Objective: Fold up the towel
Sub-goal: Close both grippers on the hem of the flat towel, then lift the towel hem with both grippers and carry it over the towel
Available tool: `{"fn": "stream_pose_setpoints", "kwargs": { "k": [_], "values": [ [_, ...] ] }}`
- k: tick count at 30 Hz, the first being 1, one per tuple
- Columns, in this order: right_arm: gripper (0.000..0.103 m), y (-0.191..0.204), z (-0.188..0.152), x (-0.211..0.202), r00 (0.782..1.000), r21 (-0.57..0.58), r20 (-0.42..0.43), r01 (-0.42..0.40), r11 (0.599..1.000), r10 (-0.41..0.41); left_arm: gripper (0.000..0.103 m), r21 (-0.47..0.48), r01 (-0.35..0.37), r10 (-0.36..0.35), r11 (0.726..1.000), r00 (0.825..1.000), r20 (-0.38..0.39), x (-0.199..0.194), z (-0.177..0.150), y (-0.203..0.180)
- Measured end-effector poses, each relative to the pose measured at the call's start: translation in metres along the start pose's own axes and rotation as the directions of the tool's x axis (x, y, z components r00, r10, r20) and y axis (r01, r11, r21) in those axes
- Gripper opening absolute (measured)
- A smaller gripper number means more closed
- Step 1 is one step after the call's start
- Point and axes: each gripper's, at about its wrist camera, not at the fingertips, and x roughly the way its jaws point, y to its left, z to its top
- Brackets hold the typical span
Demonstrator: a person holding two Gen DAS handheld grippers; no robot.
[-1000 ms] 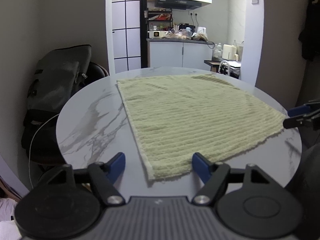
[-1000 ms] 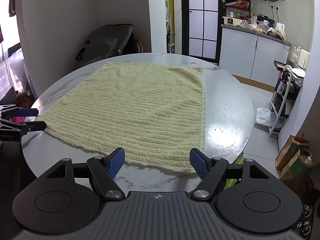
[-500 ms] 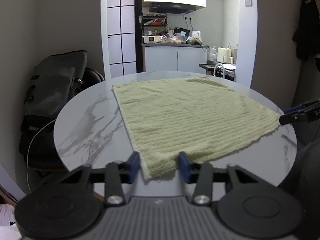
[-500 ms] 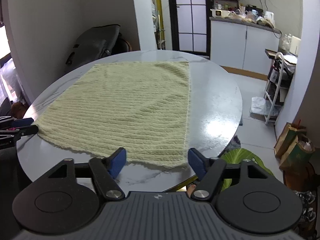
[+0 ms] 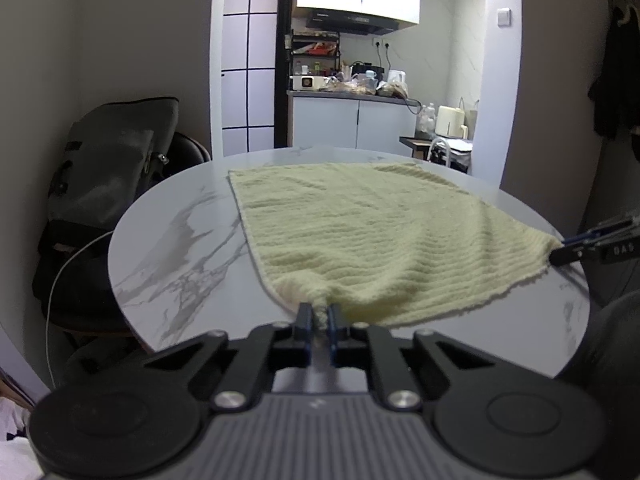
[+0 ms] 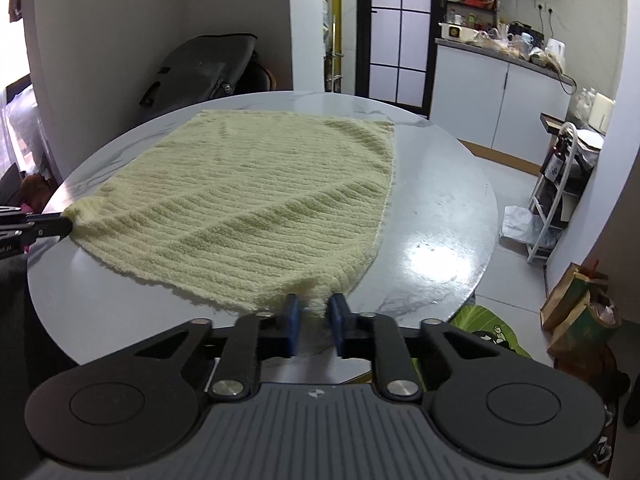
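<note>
Round marble-look table [image 5: 172, 248]; dark bag [image 5: 108, 168] on a chair against the plain wall. Beyond, kitchen with white cabinets [image 5: 352, 126], cluttered counter [image 6: 508, 52], range hood [image 5: 348, 24]. Grey tiled floor [image 6: 516, 208], glare on tabletop.

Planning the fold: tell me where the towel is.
The towel lies spread on the round marble table, its two near corners pinched in the left tool and right tool.

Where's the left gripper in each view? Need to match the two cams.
Left wrist: left gripper bottom centre, pinching the towel's near corner.
Right wrist: left gripper at the far left edge, clamped on the towel's left corner.
Shared landmark: the dark bag behind the table; upper left in the right wrist view.
</note>
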Motion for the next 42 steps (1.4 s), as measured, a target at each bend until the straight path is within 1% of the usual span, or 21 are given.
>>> {"fn": "stream_pose_setpoints", "kwargs": {
  "k": [3, 10, 14, 25, 36, 40, 42],
  "values": [
    [0.005, 0.000, 0.000, -0.003, 1.000, -0.019, 0.013, -0.017, 1.000, 0.017, 0.004, -0.014, 0.002, -0.002, 1.000, 1.000, 0.002, -0.002, 0.001, 0.001],
    [0.005, 0.002, -0.002, -0.012, 0.998, -0.052, 0.054, -0.024, 0.998, 0.026, 0.003, -0.032, -0.006, 0.006, 0.999, 1.000, 0.019, -0.010, 0.000, 0.002],
    [0.004, 0.006, -0.004, -0.018, 0.996, -0.076, 0.079, -0.033, 0.997, 0.039, 0.003, -0.021, -0.011, 0.012, 1.000, 1.000, 0.025, -0.015, -0.001, -0.001],
    [0.004, 0.016, 0.003, -0.023, 0.990, -0.078, 0.123, -0.065, 0.995, 0.074, 0.003, -0.020, -0.030, 0.031, 0.999, 0.999, 0.035, -0.027, 0.001, 0.005],
    [0.004, 0.006, -0.001, -0.044, 0.978, -0.057, 0.195, -0.064, 0.996, 0.074, 0.003, -0.023, -0.048, 0.049, 0.999, 0.997, 0.056, -0.048, 0.004, 0.004],
    [0.004, -0.001, 0.000, -0.047, 0.976, -0.030, 0.216, -0.032, 0.999, 0.038, 0.003, -0.038, -0.048, 0.050, 0.998, 0.997, 0.061, -0.051, 0.003, 0.006],
    [0.004, -0.003, 0.001, -0.047, 0.977, -0.031, 0.212, -0.030, 0.999, 0.035, 0.003, -0.052, -0.045, 0.048, 0.998, 0.997, 0.055, -0.051, 0.002, 0.007]
  ]
}}
